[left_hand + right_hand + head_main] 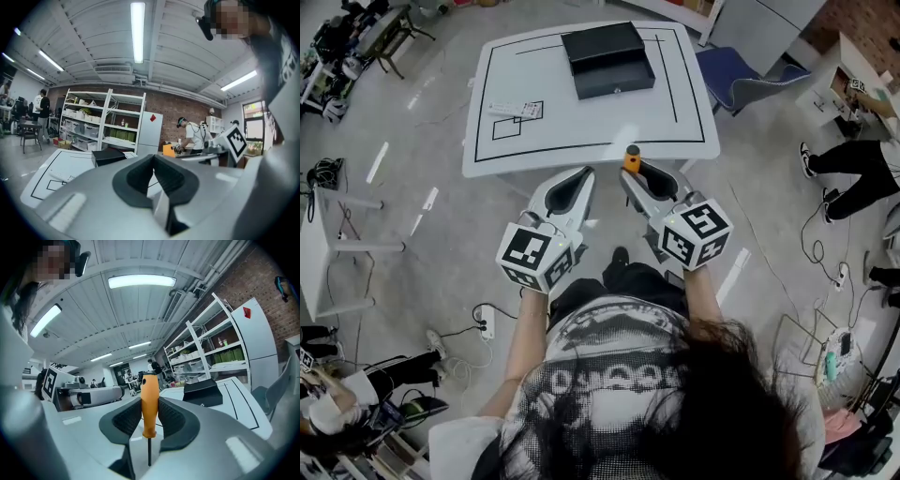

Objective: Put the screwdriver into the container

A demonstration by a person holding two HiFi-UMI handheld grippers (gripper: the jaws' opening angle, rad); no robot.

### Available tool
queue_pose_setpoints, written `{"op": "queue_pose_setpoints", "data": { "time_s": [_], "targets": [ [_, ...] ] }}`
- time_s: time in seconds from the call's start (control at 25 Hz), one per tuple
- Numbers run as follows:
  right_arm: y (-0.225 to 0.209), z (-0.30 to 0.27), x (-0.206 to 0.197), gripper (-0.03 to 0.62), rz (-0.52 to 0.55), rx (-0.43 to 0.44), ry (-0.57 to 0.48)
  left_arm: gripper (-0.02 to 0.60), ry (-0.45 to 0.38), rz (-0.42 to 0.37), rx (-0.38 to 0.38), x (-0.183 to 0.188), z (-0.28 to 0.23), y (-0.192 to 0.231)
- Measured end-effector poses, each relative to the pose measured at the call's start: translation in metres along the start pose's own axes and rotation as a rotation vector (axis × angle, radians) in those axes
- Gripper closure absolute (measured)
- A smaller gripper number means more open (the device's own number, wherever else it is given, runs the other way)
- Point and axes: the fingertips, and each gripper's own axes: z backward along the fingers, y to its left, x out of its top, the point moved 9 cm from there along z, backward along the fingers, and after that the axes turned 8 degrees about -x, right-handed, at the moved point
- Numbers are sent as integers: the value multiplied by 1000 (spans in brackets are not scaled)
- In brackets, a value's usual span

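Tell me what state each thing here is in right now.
screwdriver: clamped by its orange handle, not yet in the container.
right gripper: shut on the screwdriver.
left gripper: shut, nothing between its jaws.
container: resting on the table, away from both grippers.

A lab workshop: bin-laden shelves (89, 126), brick wall (180, 105), floor cables (815, 246), line-marked table (581, 122).

the screwdriver (149, 408) is orange, the container (609, 58) black
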Motion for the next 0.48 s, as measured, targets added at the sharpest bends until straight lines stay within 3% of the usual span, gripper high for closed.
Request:
{"op": "queue_pose_setpoints", "data": {
  "time_s": [0.48],
  "targets": [
    [-45, -24, 2, 487, -57, 12, 6, 581, 52, -15, 22, 5, -43, 17]
  ]
}}
